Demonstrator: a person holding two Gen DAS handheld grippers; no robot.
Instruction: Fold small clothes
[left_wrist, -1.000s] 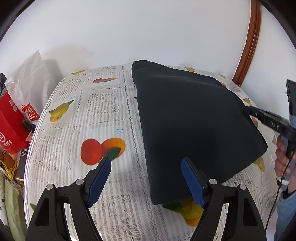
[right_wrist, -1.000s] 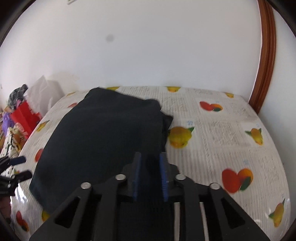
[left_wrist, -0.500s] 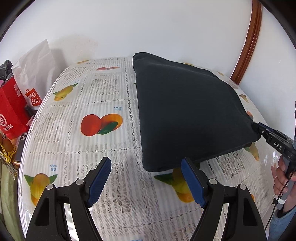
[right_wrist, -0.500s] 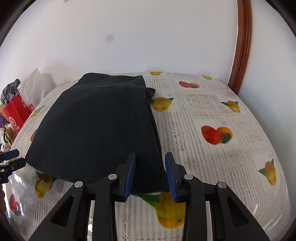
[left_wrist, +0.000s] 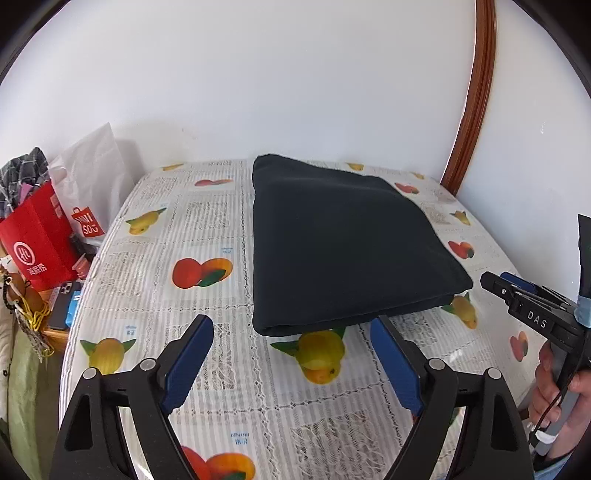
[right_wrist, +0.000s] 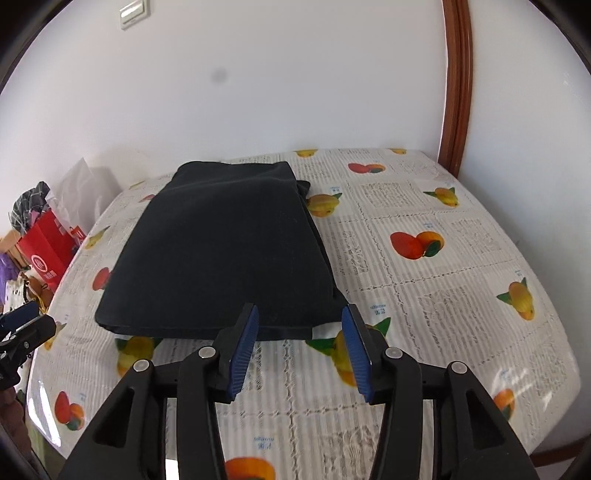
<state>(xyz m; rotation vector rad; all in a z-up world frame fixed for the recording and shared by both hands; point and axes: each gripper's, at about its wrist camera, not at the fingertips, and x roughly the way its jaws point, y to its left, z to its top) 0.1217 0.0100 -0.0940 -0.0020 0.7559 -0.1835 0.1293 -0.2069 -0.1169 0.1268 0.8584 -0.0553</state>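
While both my left tongs (left_wrist: 291, 350) and right tongs (right_wrist: 300, 341) are opening with nothing between them, the folded dark garment (left_wrist: 343, 243) lies just ahead on the surface (left_wrist: 207, 221).

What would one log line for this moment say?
garment: dark folded garment flat on table | left gripper: jaws opening, empty | right gripper: jaws opening, empty

a plain white wall (left_wrist: 258, 92) stands behind a table with a fruit-print cloth (left_wrist: 207, 236). a brown wooden frame (left_wrist: 476, 96) runs up on the right, a light switch (right_wrist: 135, 13) sits high on the wall, and bags (left_wrist: 40, 236) (red and white) crowd the left side.
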